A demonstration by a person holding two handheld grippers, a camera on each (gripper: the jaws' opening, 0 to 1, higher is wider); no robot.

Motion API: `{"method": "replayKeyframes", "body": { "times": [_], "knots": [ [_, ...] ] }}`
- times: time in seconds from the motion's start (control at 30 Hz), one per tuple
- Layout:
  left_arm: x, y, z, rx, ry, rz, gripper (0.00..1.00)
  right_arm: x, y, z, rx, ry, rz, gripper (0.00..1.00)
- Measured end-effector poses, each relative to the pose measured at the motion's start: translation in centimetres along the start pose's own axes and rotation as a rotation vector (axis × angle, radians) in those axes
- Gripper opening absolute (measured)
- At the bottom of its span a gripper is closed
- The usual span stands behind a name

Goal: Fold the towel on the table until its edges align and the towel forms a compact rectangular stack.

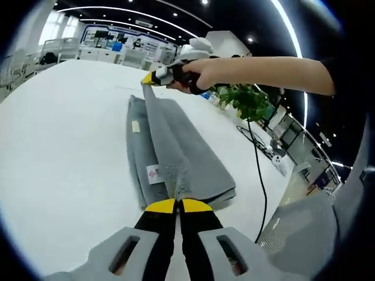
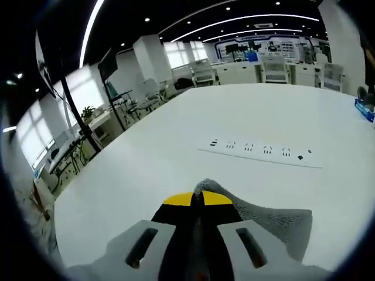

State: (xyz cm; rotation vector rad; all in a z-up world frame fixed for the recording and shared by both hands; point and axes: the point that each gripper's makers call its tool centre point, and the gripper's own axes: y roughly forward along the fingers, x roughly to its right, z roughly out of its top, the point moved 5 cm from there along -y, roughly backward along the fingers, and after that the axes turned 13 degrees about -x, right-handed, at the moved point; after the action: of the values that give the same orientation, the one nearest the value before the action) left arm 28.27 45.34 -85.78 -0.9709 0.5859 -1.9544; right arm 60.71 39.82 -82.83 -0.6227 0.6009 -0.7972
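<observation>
In the left gripper view we see our left gripper (image 1: 177, 205) with its yellow-tipped jaws pinched together on the near end of the grey terry towel (image 1: 176, 155). The towel lies lengthwise in folds on the white table (image 1: 64, 152), one layer lifted into a ridge. At its far end, our right gripper (image 1: 149, 78) clamps the other corner, held by a hand (image 1: 202, 73). In the right gripper view, those jaws grip towel cloth before a white power strip (image 2: 261, 151).
</observation>
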Motion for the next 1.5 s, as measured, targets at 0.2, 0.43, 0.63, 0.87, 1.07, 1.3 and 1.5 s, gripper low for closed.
{"method": "replayKeyframes", "body": {
  "times": [0.2, 0.43, 0.63, 0.87, 1.07, 1.3, 1.5],
  "knots": [
    [-0.6, 0.3, -0.6, -0.047, -0.01, 0.024, 0.02, -0.4, 1.4, -0.2, -0.012, -0.012, 0.014, 0.02],
    [-1.2, 0.7, -1.3, -0.088, -0.045, 0.038, 0.02, -0.6, 1.4, 0.1, 0.04, -0.031, 0.059, 0.03],
    [-1.8, 0.1, -1.5, -0.187, 0.165, 0.167, 0.23, -0.1, 0.4, 0.0, 0.034, -0.082, 0.066, 0.1],
    [-0.5, -0.1, 0.9, -0.128, 0.281, 0.193, 0.37, 1.3, -1.3, -1.5, -0.02, -0.144, 0.076, 0.33],
    [1.1, 0.5, 2.9, -0.082, 0.418, 0.16, 0.39, 2.3, -3.3, -3.4, -0.045, -0.233, 0.056, 0.36],
    [1.7, 1.4, 2.9, -0.13, 0.476, 0.098, 0.4, 3.7, -5.9, -5.6, -0.047, -0.232, 0.052, 0.37],
    [1.8, 1.9, 3.0, -0.152, 0.506, 0.063, 0.4, 5.1, -7.9, -7.8, -0.059, -0.24, 0.04, 0.37]
  ]
}}
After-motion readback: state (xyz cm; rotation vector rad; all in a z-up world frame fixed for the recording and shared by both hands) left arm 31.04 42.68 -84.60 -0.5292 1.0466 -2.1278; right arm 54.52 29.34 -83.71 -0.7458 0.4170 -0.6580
